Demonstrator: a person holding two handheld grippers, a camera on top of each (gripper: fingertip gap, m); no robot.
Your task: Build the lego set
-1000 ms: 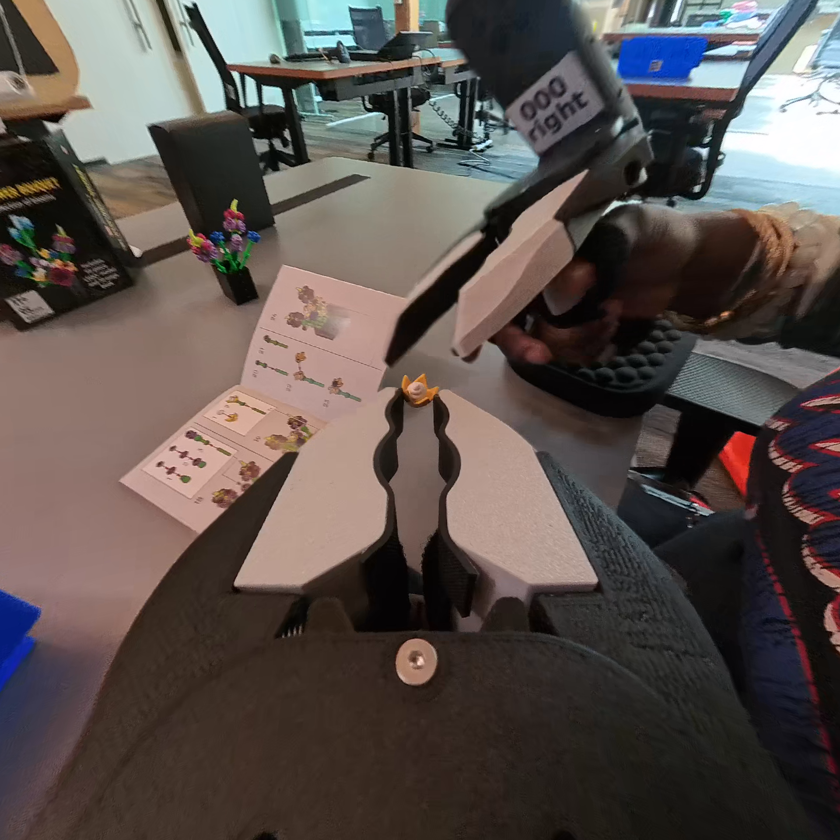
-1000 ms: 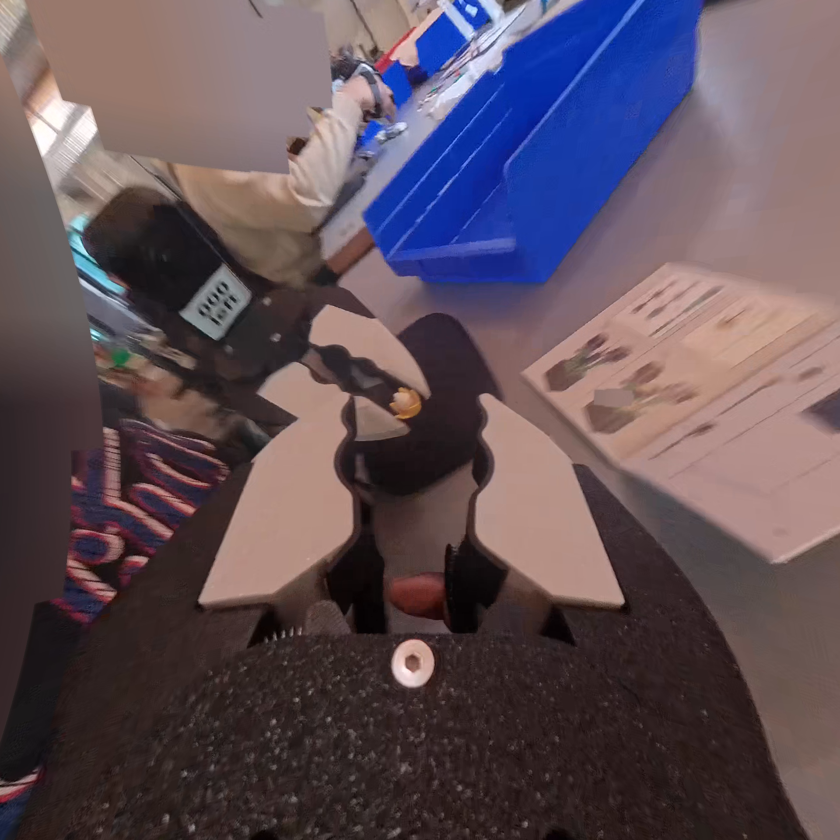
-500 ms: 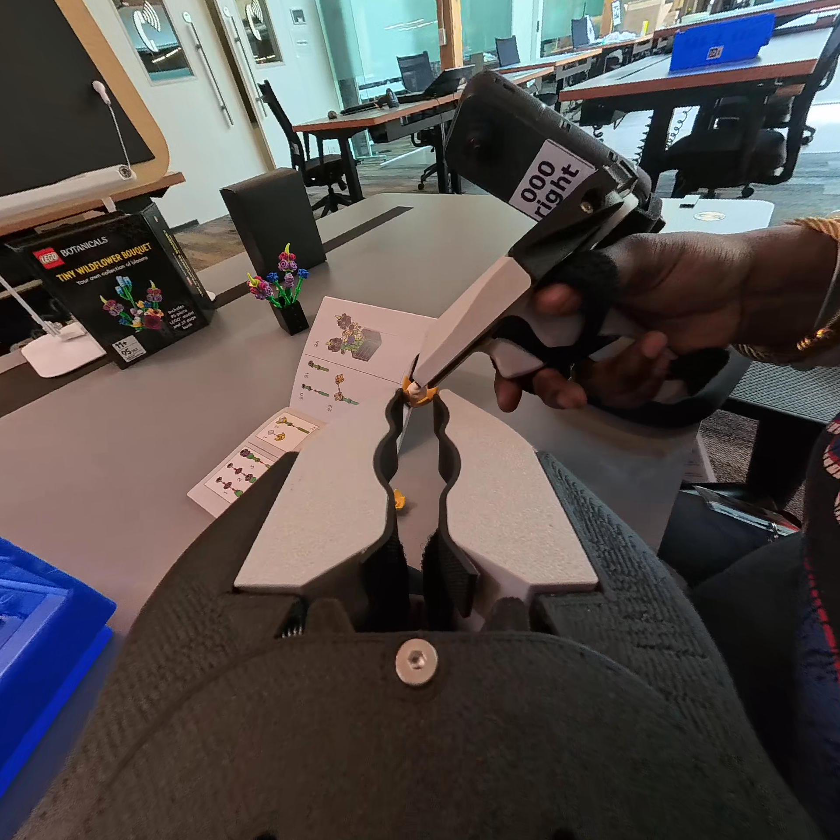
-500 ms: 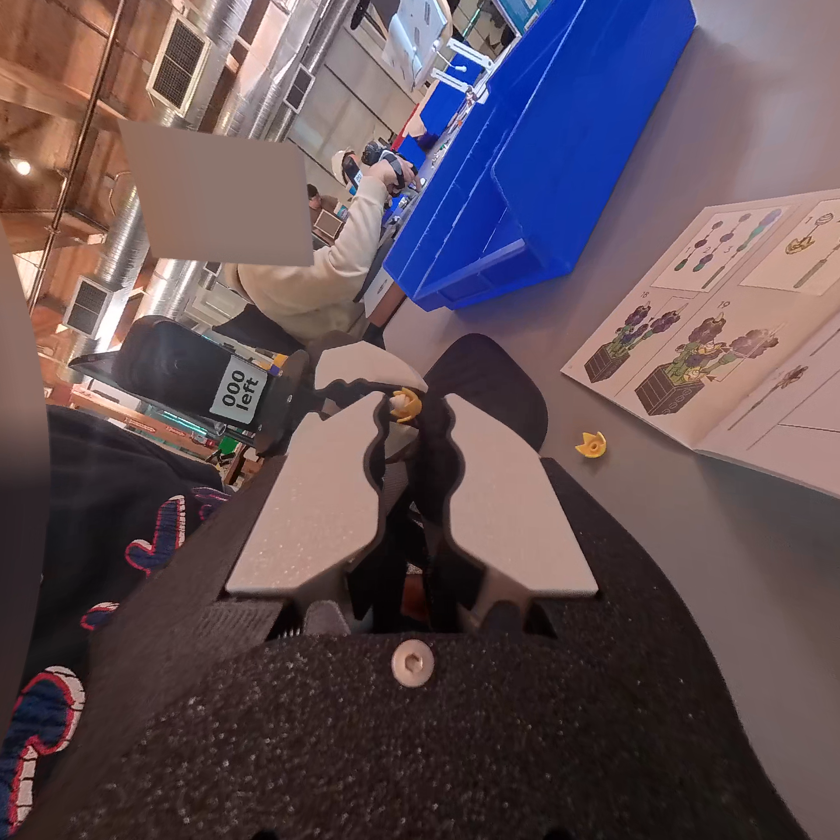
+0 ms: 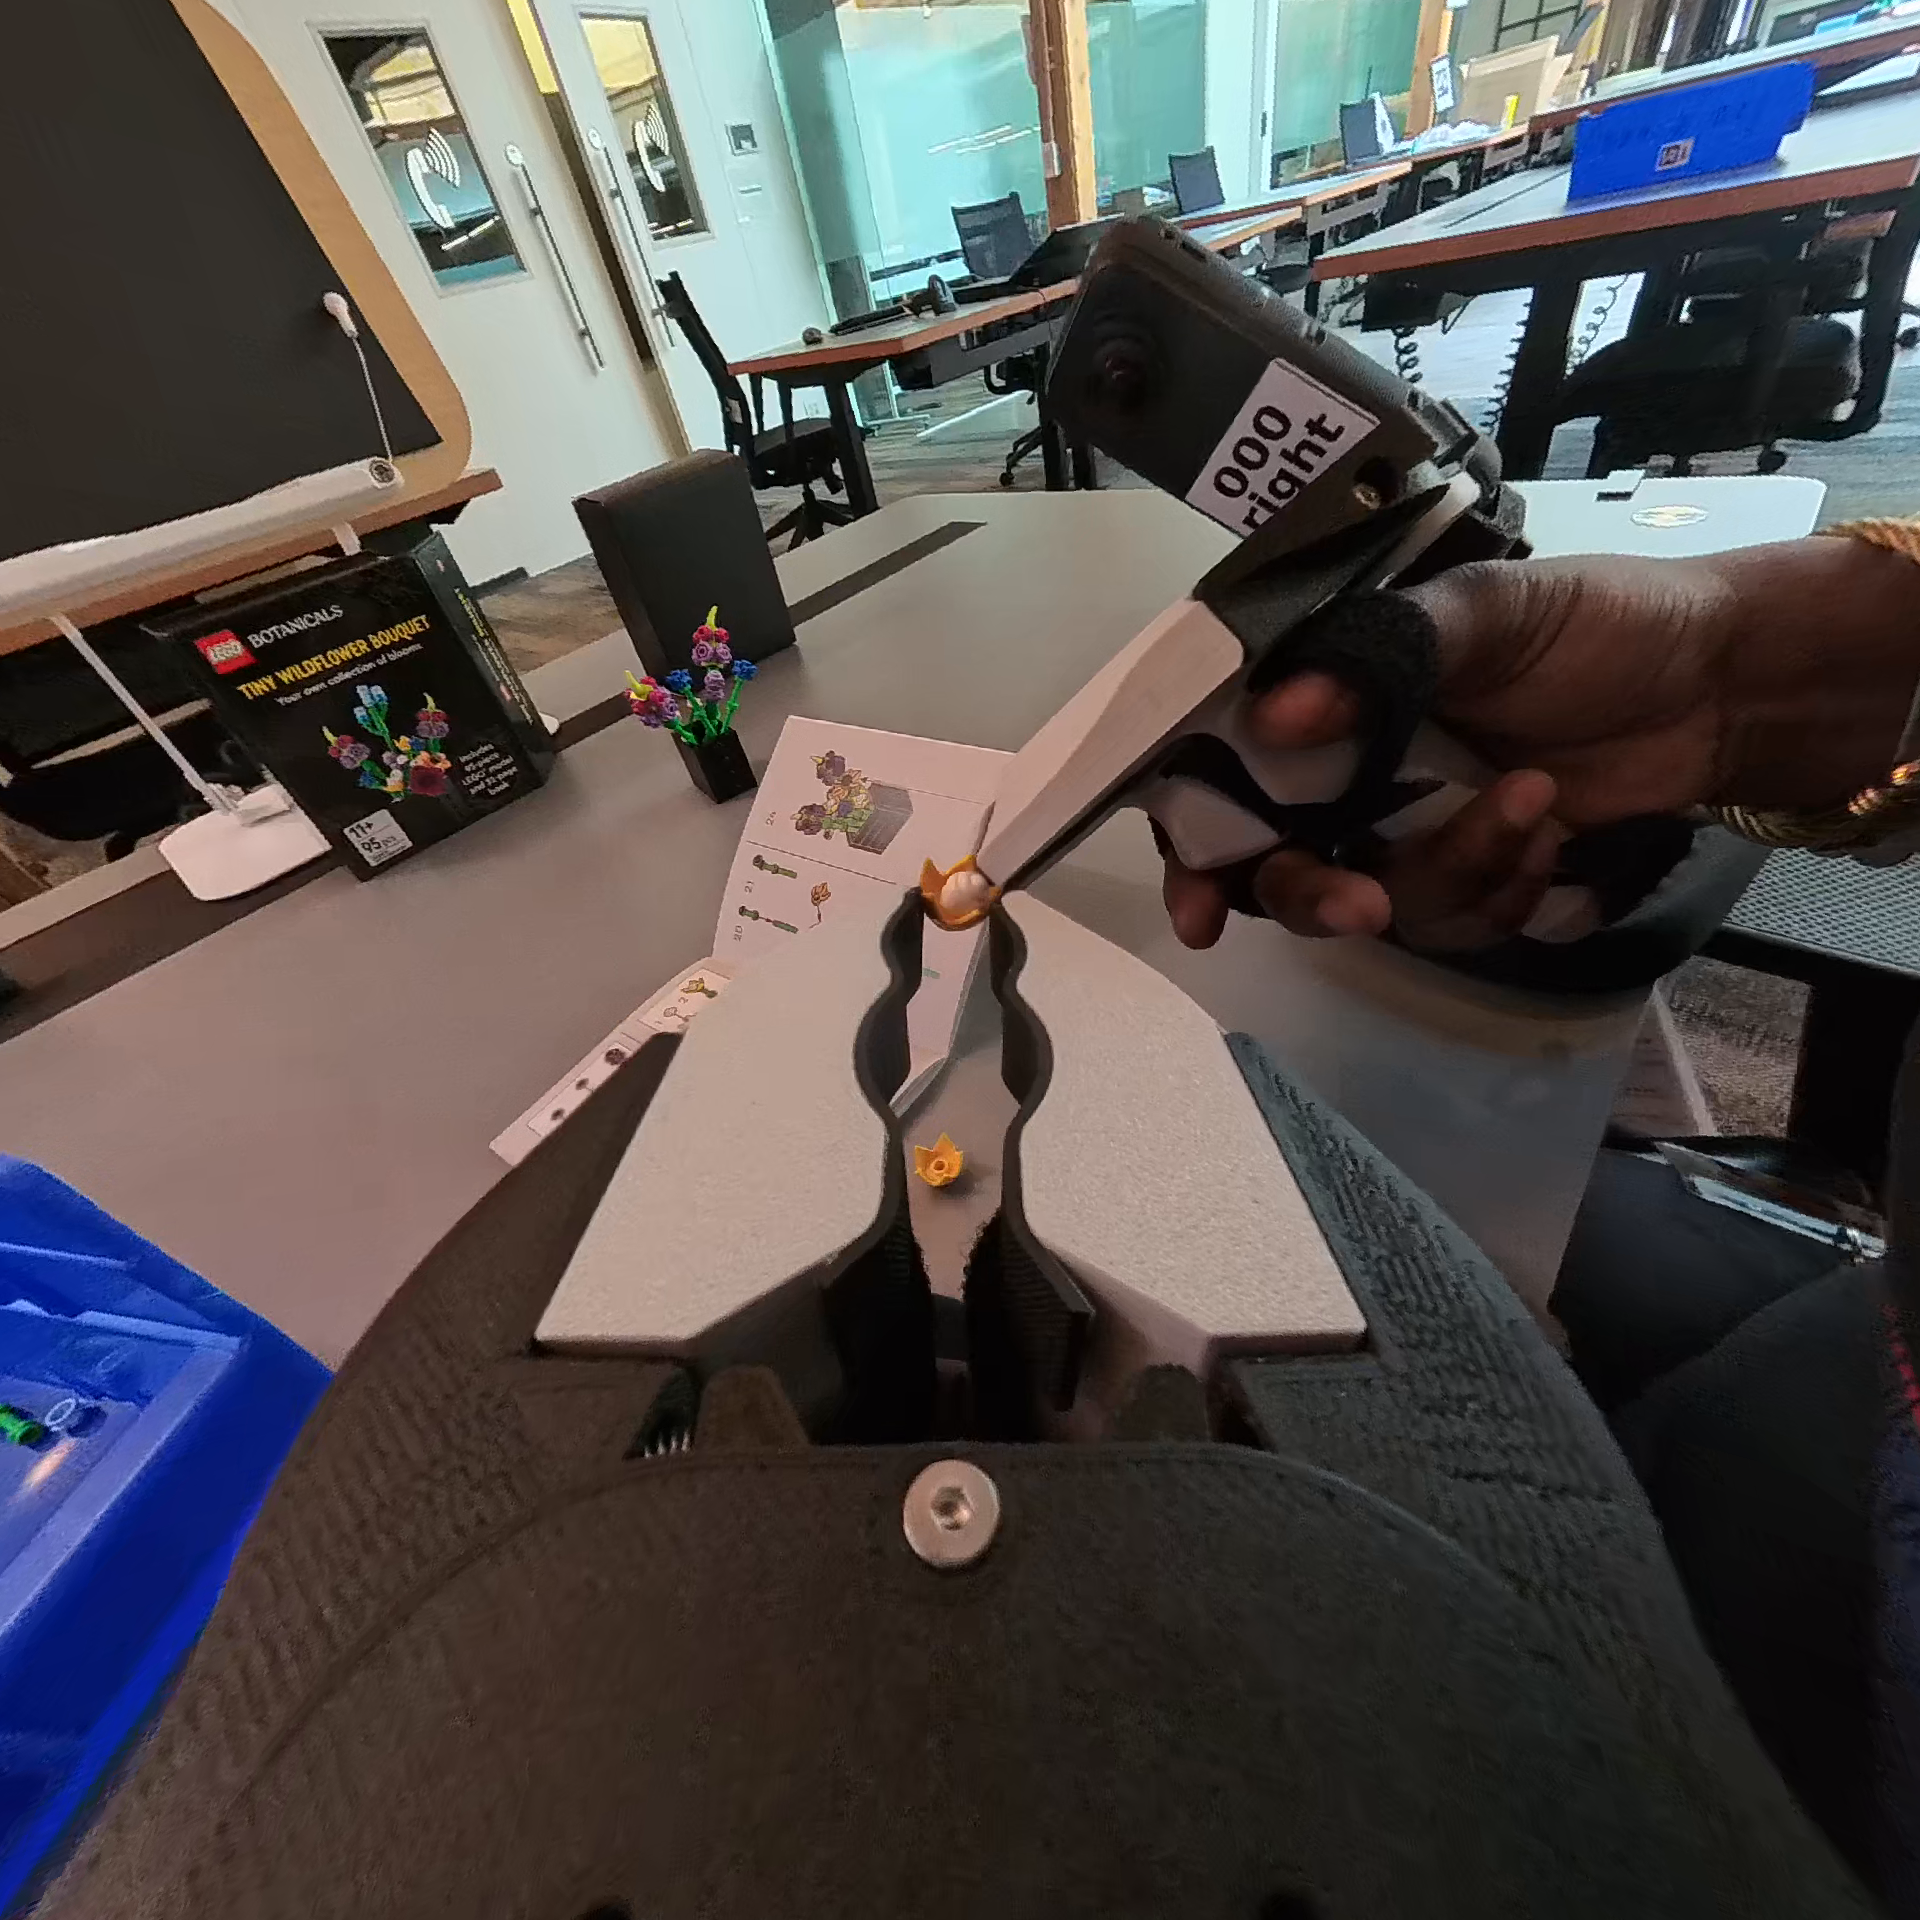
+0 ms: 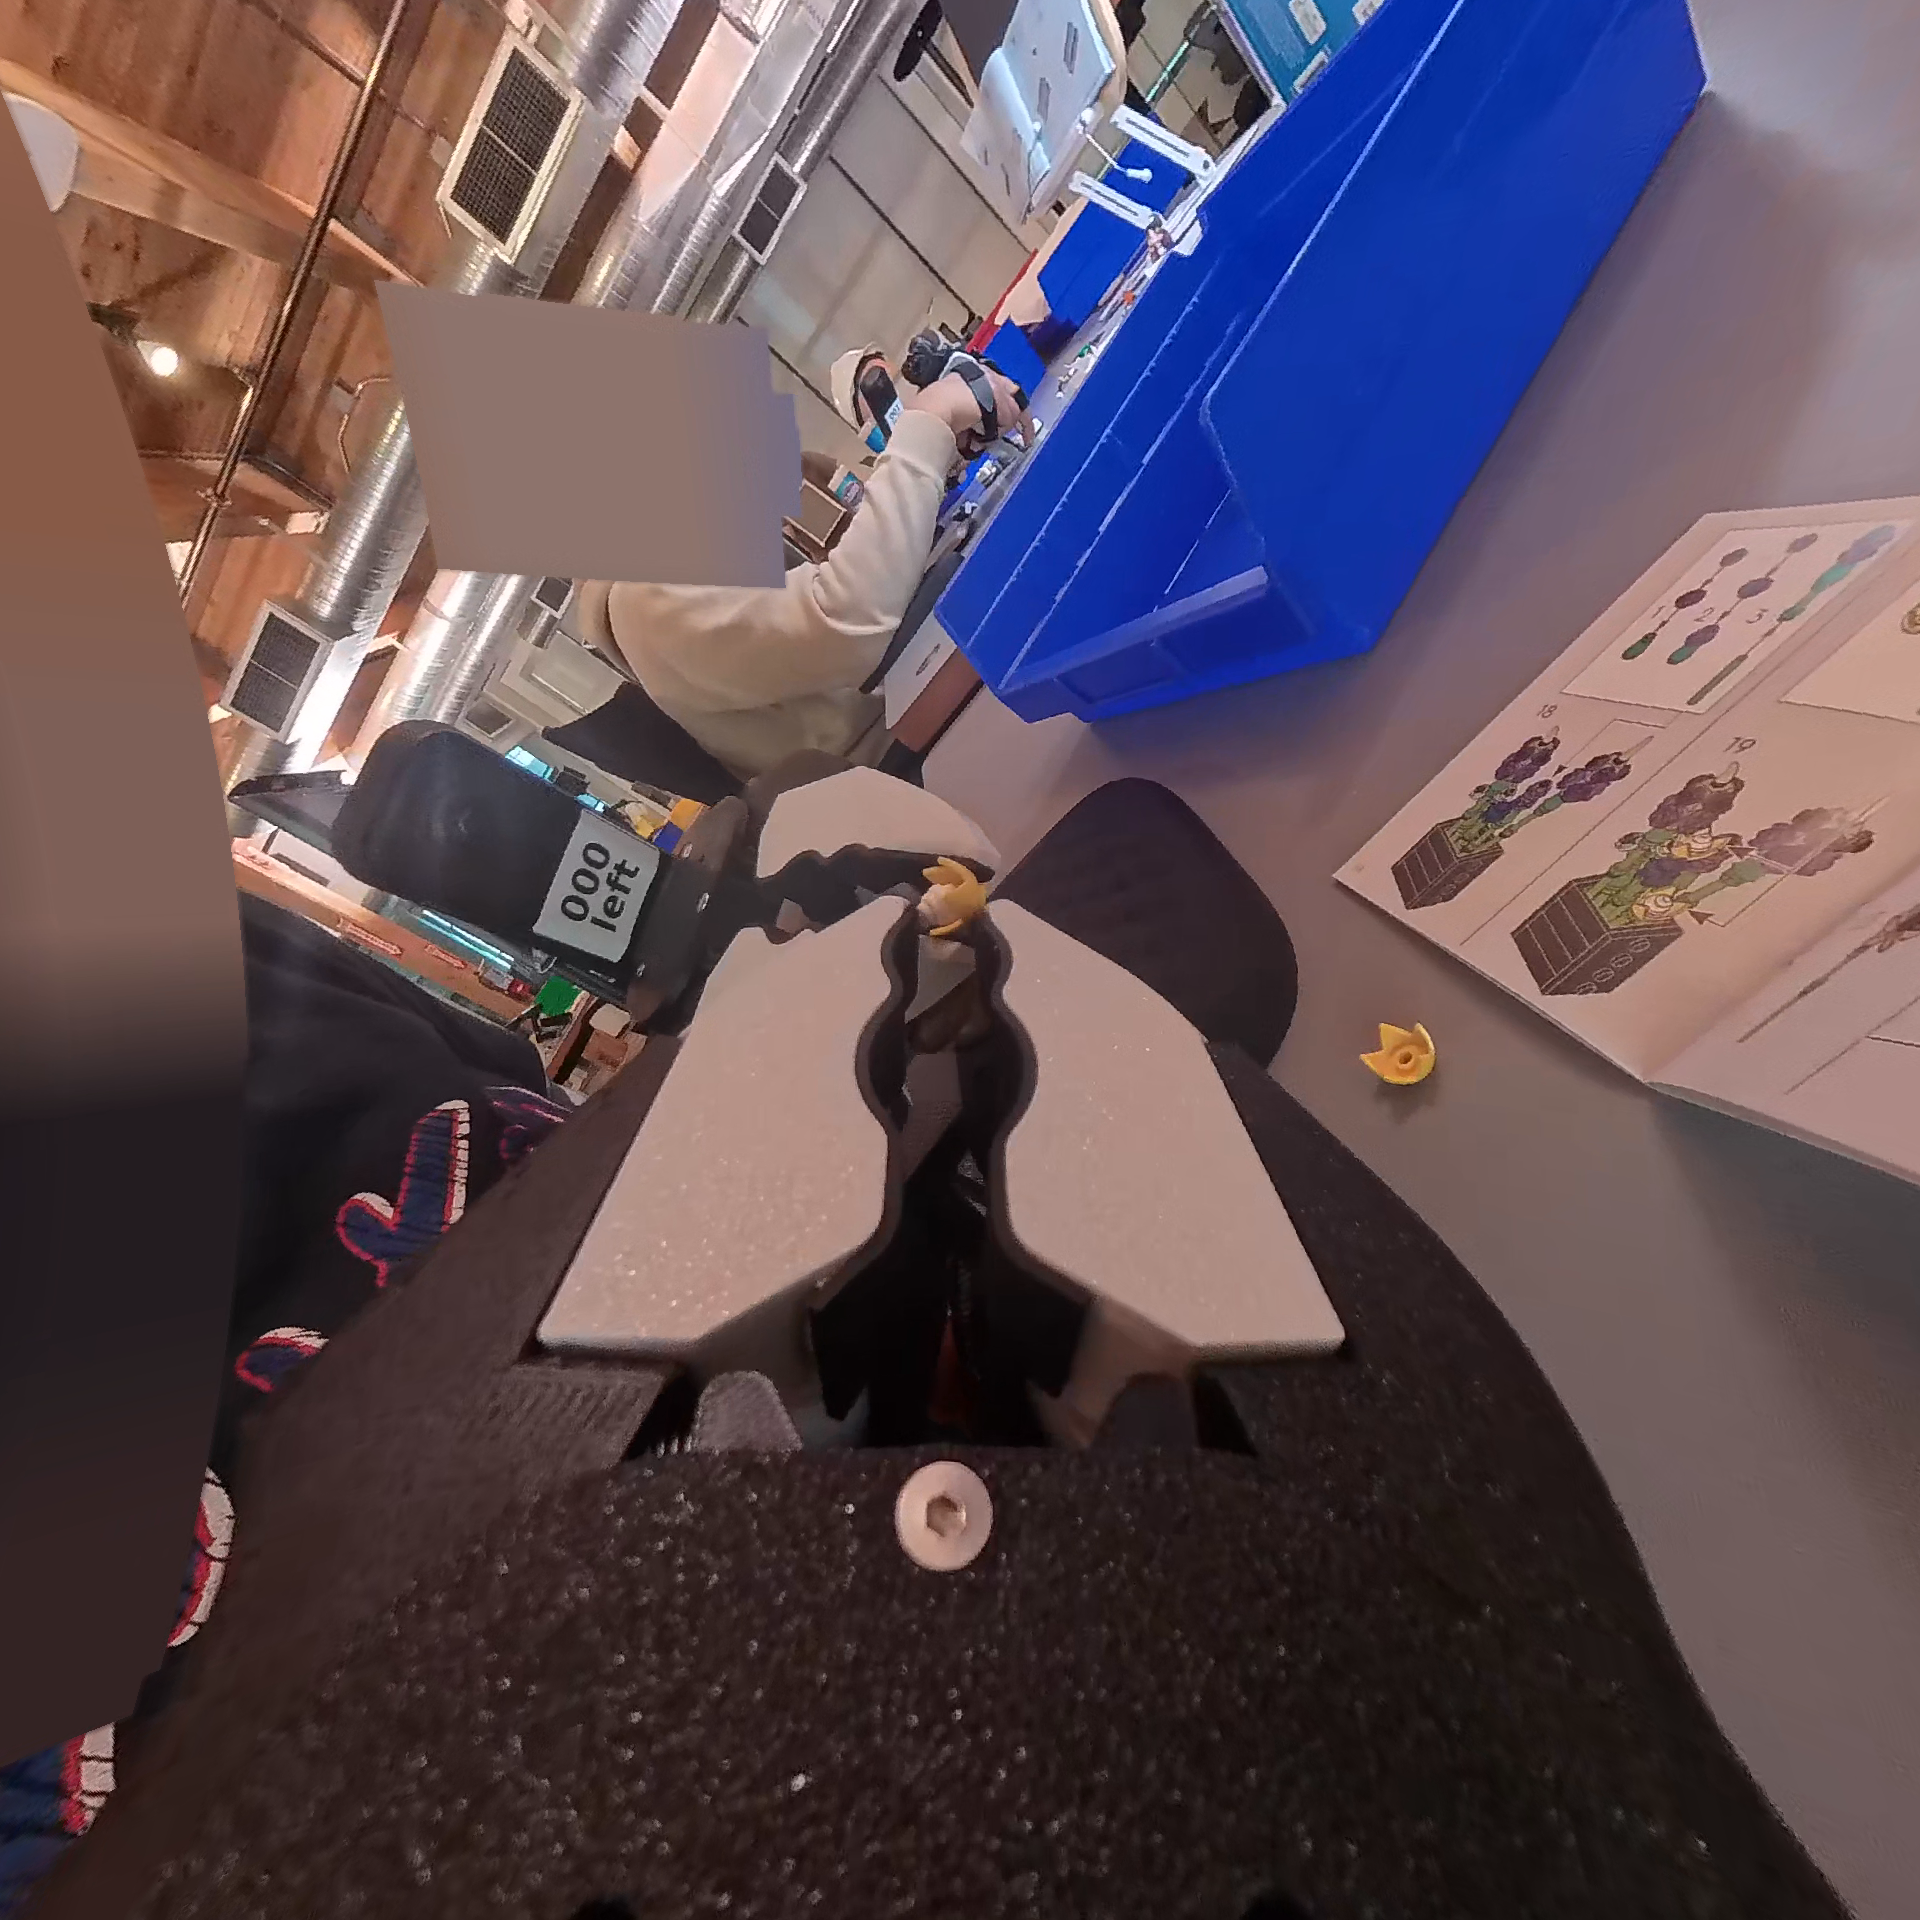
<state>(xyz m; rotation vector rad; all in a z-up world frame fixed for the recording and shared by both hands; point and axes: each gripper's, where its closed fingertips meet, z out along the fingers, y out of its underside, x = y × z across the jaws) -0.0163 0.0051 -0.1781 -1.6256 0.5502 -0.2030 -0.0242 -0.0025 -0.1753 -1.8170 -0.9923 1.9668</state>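
Note:
My left gripper (image 5: 954, 902) is shut on a small yellow flower piece (image 5: 952, 894) with a white centre, held above the grey table (image 5: 312, 997). My right gripper (image 5: 985, 875) comes in from the right with its jaws closed, and its tips meet that piece at the white centre. In the right wrist view the right gripper (image 6: 943, 920) pinches the same piece (image 6: 958, 891), and the left gripper (image 6: 862, 844) faces it. A second yellow flower piece (image 5: 938, 1162) lies loose on the table; it also shows in the right wrist view (image 6: 1400, 1055).
An open instruction booklet (image 5: 831, 821) lies ahead on the table. Behind it stand a small built bouquet in a black pot (image 5: 707, 717), the set's black box (image 5: 364, 717) and a black block (image 5: 686, 551). A blue bin (image 5: 104, 1455) sits at the left. A person in a beige sleeve (image 6: 769, 644) works beyond. Both grippers' tips are close together, under 4 cm apart.
A second ago my right gripper was open and apart from the piece. It moved in and shut on the piece in my left gripper, and both have held almost still since.

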